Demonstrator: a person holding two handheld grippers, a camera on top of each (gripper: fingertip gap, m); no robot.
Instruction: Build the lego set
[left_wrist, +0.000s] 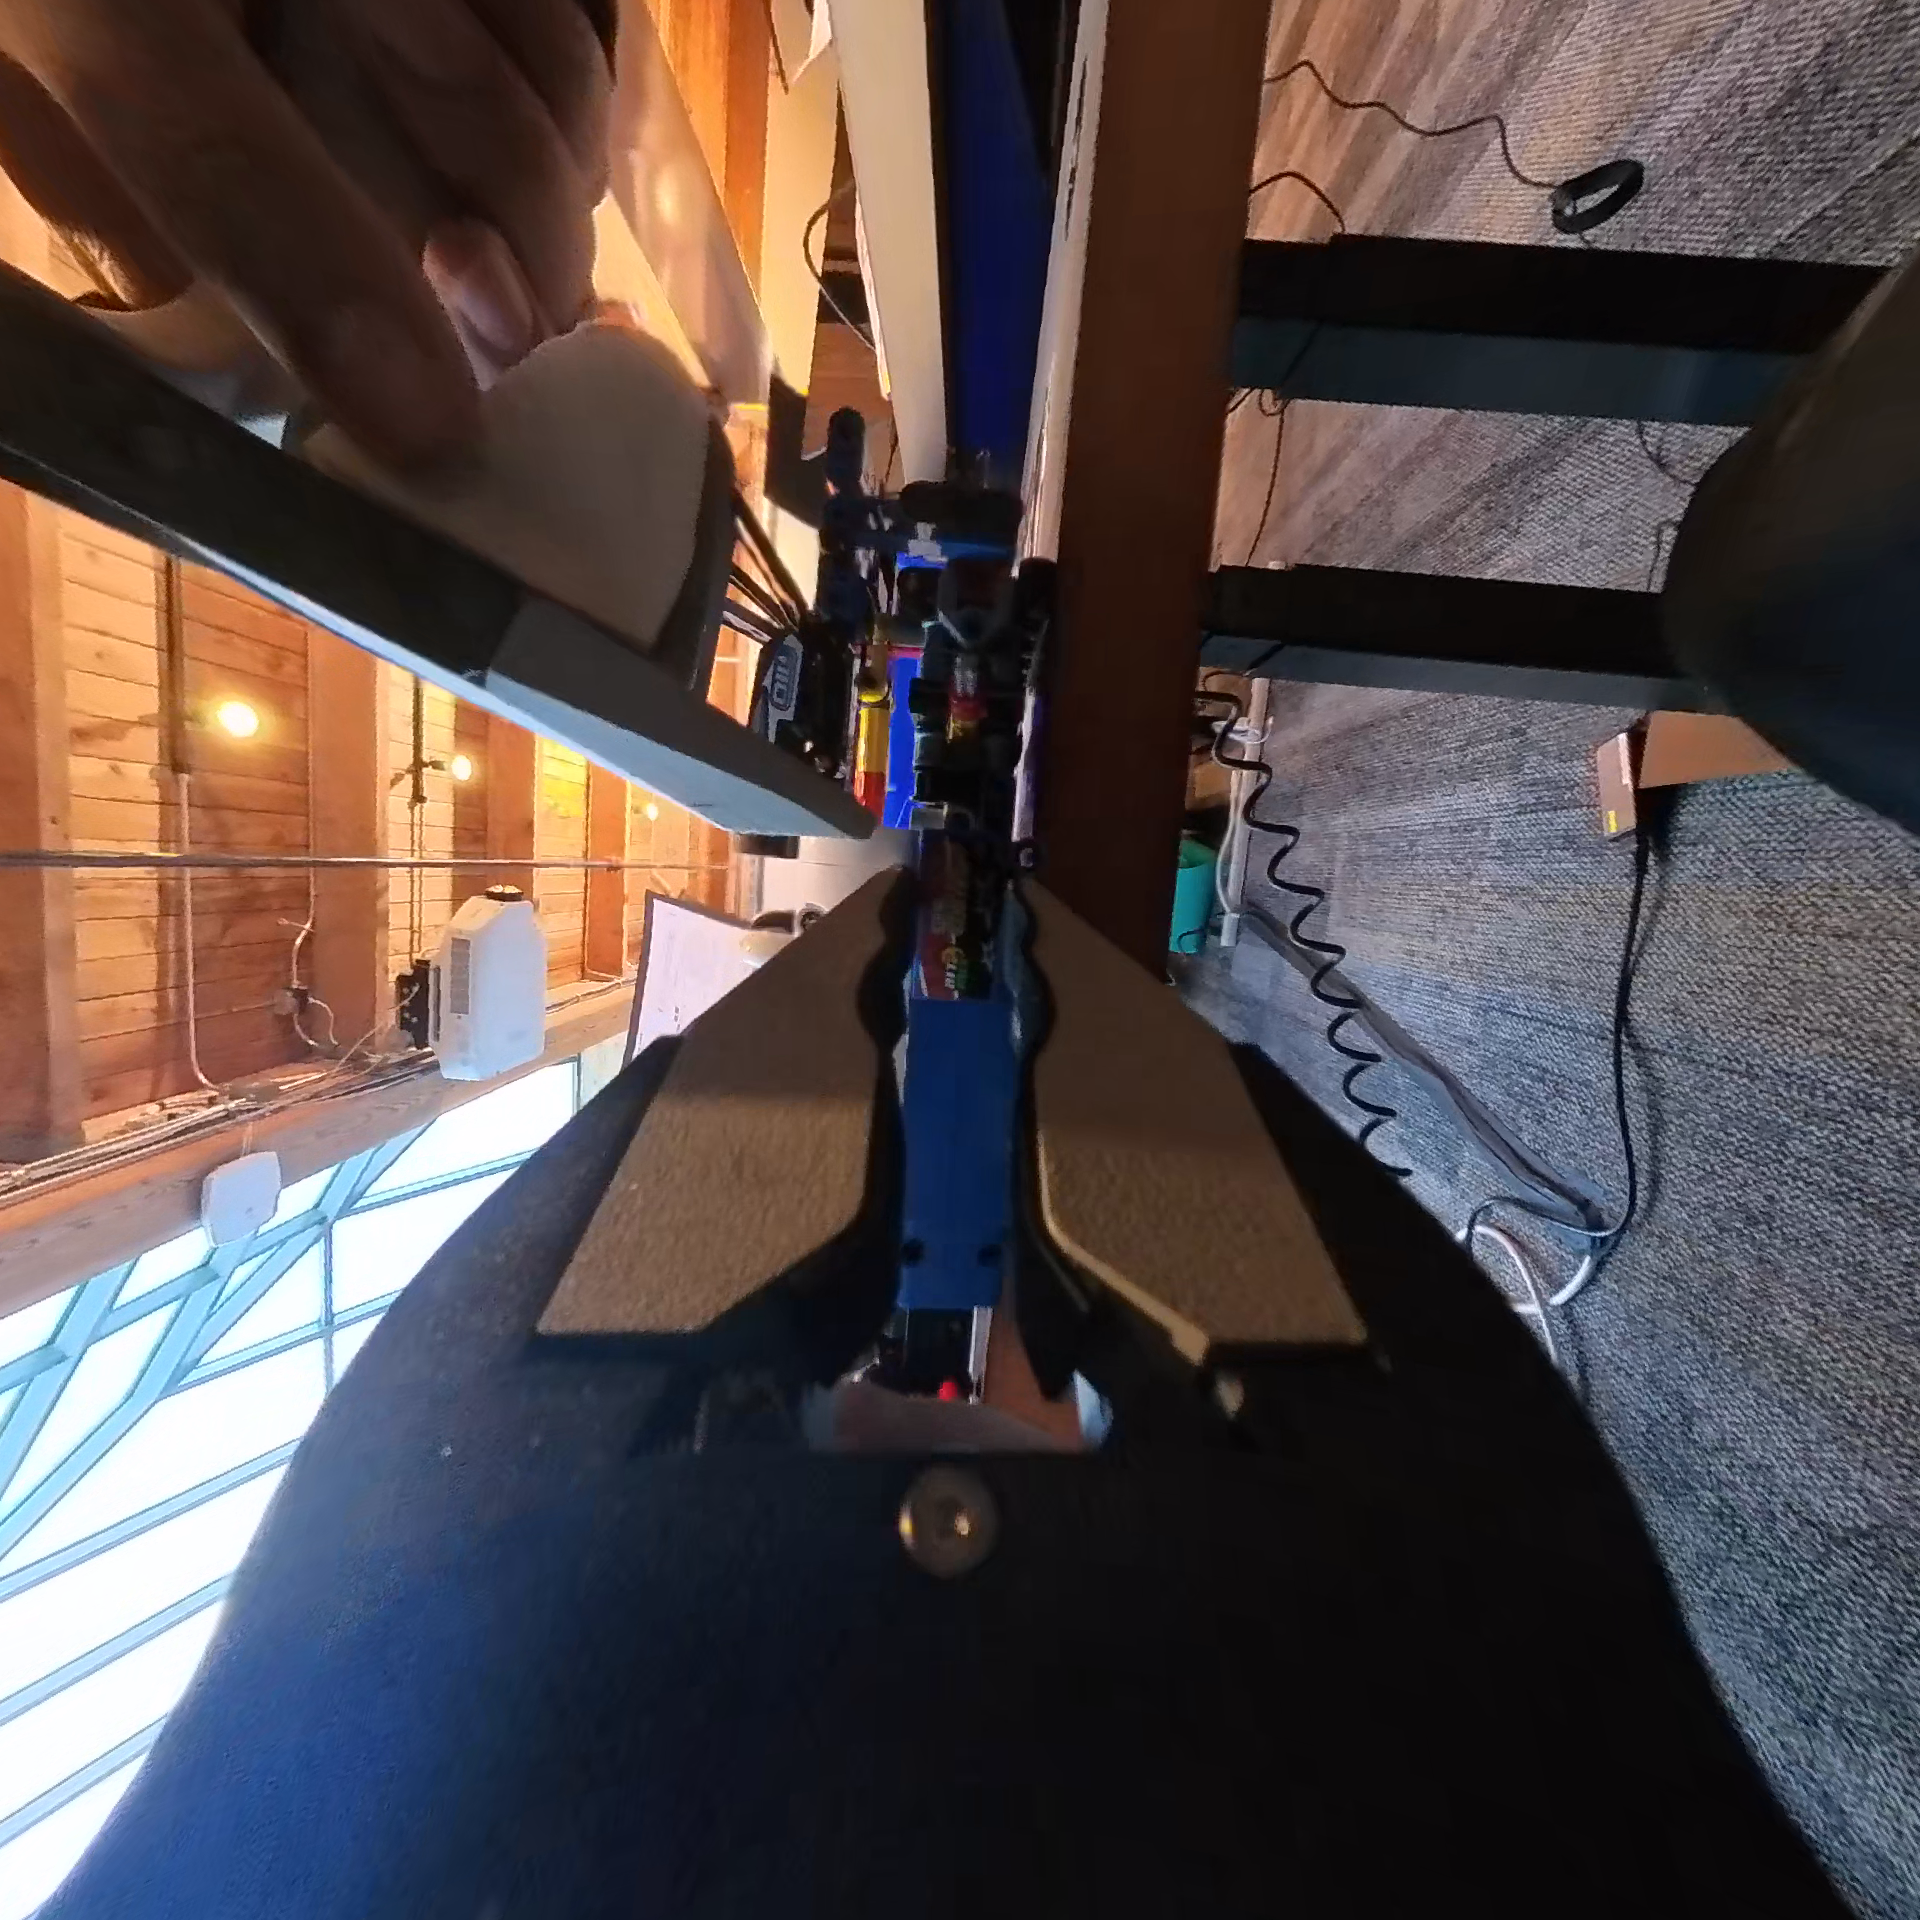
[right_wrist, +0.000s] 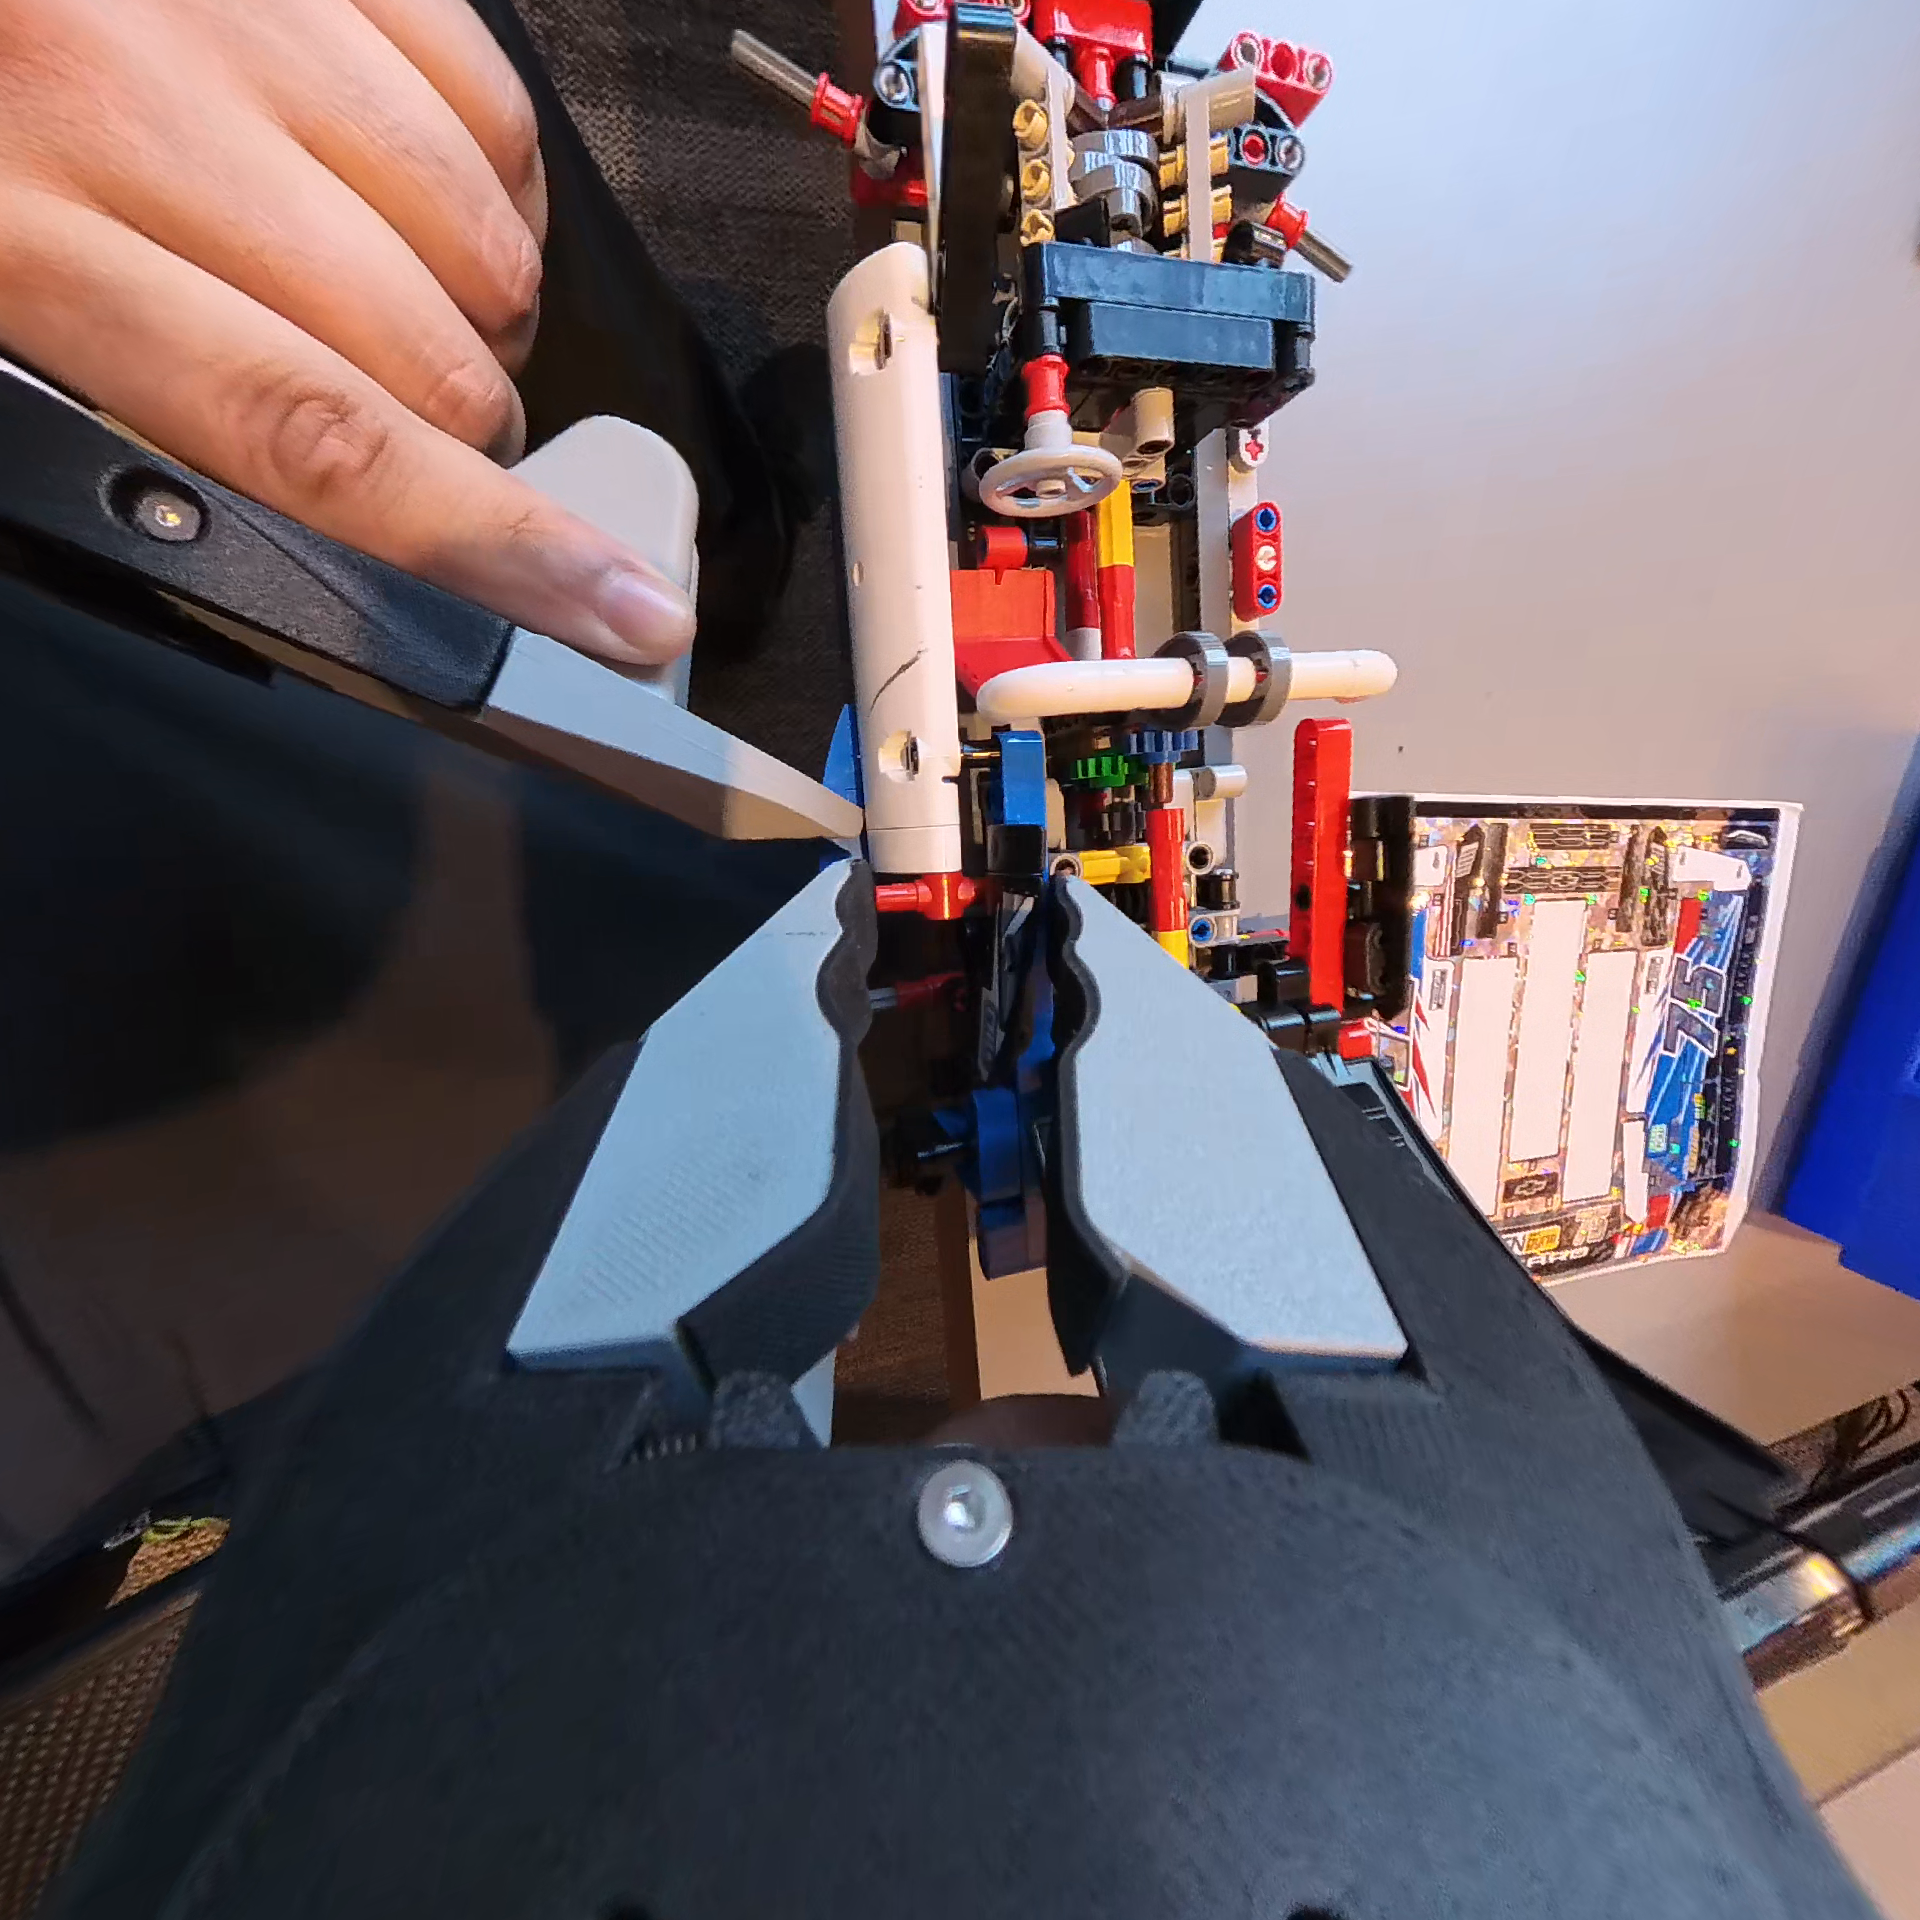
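Note:
The lego model (right_wrist: 1122, 520) is a half-built car of white, black, red, yellow and blue Technic parts, held upright between both grippers. My right gripper (right_wrist: 956, 883) is closed on its lower end, around a blue part (right_wrist: 1003, 1174). My left gripper (left_wrist: 961, 883) is shut on the model's blue stickered panel (left_wrist: 956, 1143). In the right wrist view a grey finger of the left gripper (right_wrist: 675, 748) touches the model beside its long white panel (right_wrist: 894, 520), with a hand (right_wrist: 312, 312) on it. In the left wrist view the right gripper's finger (left_wrist: 665, 717) reaches the model from the upper left.
A sticker sheet (right_wrist: 1579, 1039) lies on the white table behind the model, with a blue bin (right_wrist: 1870, 1039) at the right edge. The left wrist view shows the brown table edge (left_wrist: 1132, 520), grey carpet with a coiled black cable (left_wrist: 1309, 935) and black desk legs (left_wrist: 1455, 332). My two grippers' fingertips are within a few centimetres of each other.

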